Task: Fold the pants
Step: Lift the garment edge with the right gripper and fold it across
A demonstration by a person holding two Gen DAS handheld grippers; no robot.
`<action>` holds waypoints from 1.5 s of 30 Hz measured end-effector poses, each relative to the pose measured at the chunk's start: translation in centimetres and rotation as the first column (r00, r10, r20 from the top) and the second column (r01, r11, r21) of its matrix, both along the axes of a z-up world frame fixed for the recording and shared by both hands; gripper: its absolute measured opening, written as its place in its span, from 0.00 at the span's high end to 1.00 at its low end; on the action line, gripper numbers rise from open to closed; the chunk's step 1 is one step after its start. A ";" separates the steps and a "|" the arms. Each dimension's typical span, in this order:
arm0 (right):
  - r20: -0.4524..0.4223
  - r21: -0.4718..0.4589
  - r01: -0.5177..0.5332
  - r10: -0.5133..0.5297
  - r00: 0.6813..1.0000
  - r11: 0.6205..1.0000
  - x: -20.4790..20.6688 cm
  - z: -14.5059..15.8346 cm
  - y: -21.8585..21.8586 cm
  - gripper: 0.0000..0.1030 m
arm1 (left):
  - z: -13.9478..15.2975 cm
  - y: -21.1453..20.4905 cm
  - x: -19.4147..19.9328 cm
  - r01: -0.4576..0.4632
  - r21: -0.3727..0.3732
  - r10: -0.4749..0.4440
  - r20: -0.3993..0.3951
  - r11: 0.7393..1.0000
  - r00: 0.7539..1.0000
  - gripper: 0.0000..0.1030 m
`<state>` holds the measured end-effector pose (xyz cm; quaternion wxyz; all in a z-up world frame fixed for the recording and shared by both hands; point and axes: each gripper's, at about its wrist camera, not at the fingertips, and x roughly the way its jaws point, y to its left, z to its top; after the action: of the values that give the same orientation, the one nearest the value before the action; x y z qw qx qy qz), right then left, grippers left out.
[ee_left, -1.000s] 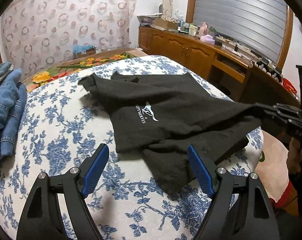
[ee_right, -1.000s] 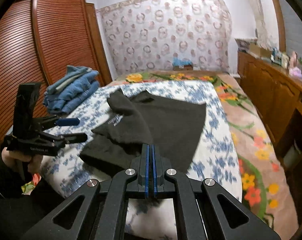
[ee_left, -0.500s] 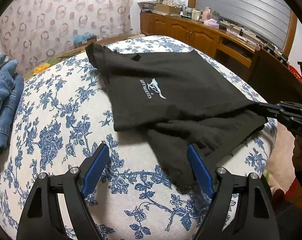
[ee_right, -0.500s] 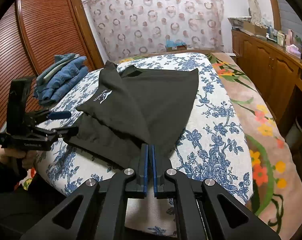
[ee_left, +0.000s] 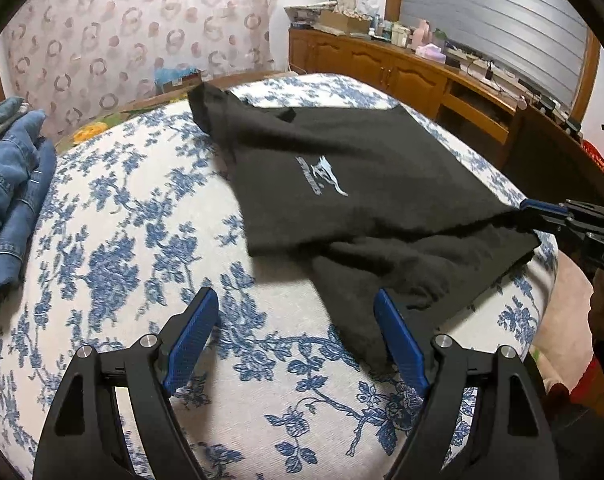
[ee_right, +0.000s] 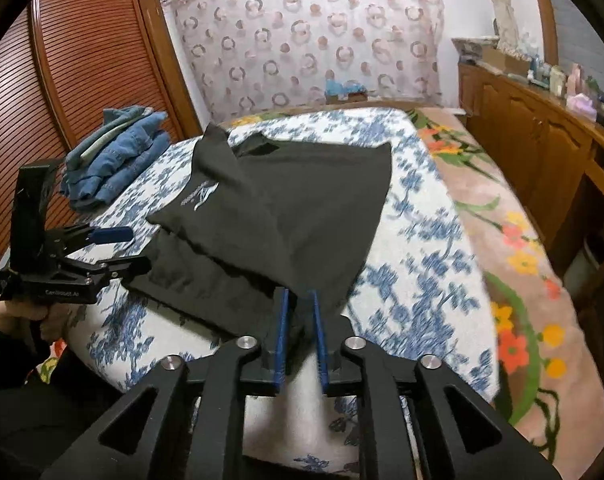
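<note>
Black pants (ee_left: 342, 184) with a pale logo lie folded over on the blue-flowered bed sheet (ee_left: 121, 240). My left gripper (ee_left: 295, 300) stands open just above the sheet at the pants' near edge; its right finger is over the cloth and nothing is held. In the right wrist view my right gripper (ee_right: 299, 298) is at the pants' (ee_right: 293, 208) near corner. Its jaws are opening, with a narrow gap between the blue pads and black cloth still lying between them. The left gripper (ee_right: 133, 250) shows open at the left, held by a hand.
A pile of blue jeans (ee_left: 9, 184) (ee_right: 117, 160) lies at the far left of the bed. Wooden cabinets (ee_right: 542, 140) with clutter on top line the right wall, and a slatted wardrobe (ee_right: 81, 60) stands at the left. A flowered pink blanket (ee_right: 522, 260) covers the bed's right side.
The right gripper's pads, shut on the pants' corner before, now stand slightly apart, and the corner has come down onto the bed. The left gripper stays open in about the same place.
</note>
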<state>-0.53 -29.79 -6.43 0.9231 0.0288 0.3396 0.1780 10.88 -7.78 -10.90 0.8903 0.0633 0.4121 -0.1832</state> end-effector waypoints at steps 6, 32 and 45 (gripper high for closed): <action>0.047 -0.004 -0.033 0.033 0.998 0.999 0.3 1.4 0.9 0.71 | 1.3 1.4 -0.1 -0.029 -0.023 0.030 0.027 0.999 0.999 0.21; -0.005 -0.084 -0.320 0.320 0.947 0.944 9.9 0.1 14.1 0.66 | 2.1 8.9 3.3 -0.150 -0.024 0.152 0.066 0.988 0.986 0.21; -0.071 -0.174 -0.420 0.414 0.908 0.891 11.5 -1.6 18.3 0.66 | 2.1 11.1 3.4 -0.149 -0.053 0.152 0.056 0.987 0.987 0.21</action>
<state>10.98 -11.46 -8.01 0.8566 -0.1276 0.3677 0.3388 14.27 3.35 -8.76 0.9148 0.0157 0.3843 -0.1235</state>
